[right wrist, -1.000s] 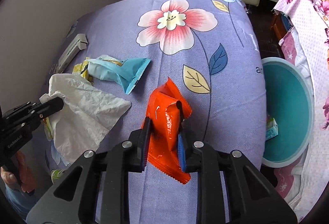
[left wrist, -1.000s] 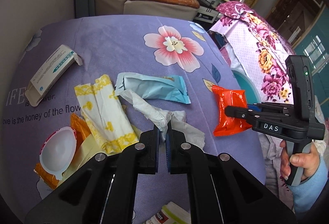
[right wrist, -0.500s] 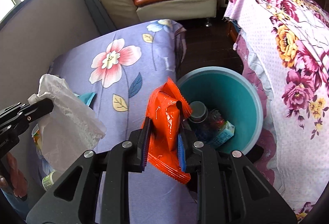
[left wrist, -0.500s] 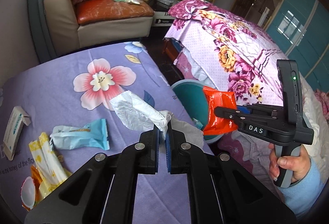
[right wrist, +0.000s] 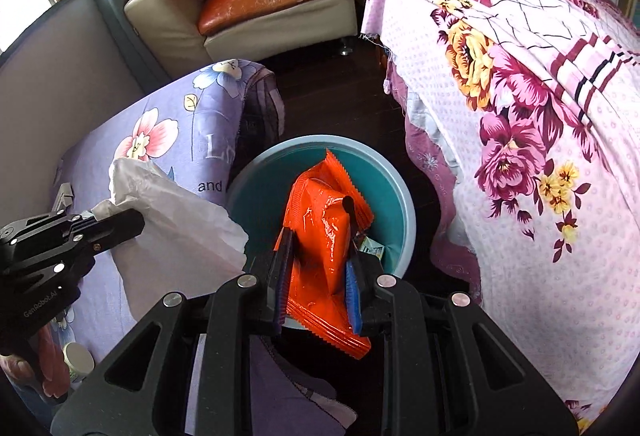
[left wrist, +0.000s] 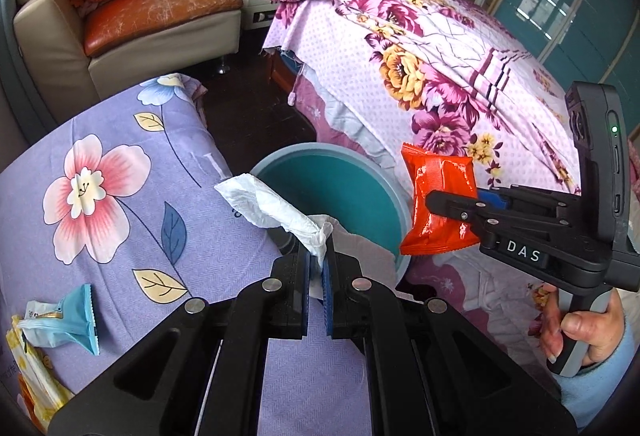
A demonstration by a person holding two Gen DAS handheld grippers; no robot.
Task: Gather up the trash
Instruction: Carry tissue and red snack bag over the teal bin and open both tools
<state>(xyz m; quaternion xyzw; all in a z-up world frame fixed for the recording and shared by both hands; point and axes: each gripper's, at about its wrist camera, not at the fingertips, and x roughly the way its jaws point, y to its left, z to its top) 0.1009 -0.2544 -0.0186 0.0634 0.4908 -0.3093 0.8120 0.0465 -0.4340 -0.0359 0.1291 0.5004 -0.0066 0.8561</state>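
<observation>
My left gripper (left wrist: 318, 260) is shut on a crumpled white plastic wrapper (left wrist: 276, 210), held at the table's edge beside the teal bin (left wrist: 332, 172). In the right wrist view the same white wrapper (right wrist: 176, 216) hangs left of the bin. My right gripper (right wrist: 318, 248) is shut on an orange snack packet (right wrist: 324, 232) and hangs right over the teal bin (right wrist: 256, 180). From the left wrist view the orange packet (left wrist: 436, 204) shows beside the bin's right rim, with a hand (left wrist: 580, 332) on the handle. A small carton (right wrist: 370, 246) lies in the bin.
The table wears a purple flowered cloth (left wrist: 120, 204); a light blue packet (left wrist: 68, 324) and yellow wrappers (left wrist: 24, 364) lie at its left. A bed with a pink flowered cover (right wrist: 540, 116) stands close on the right. A sofa (right wrist: 248, 4) stands behind, across dark floor.
Both grippers have swung from over the table toward the bin, each still holding its piece. The orange packet now hangs above the bin's opening; the white wrapper has reached the table's edge.
</observation>
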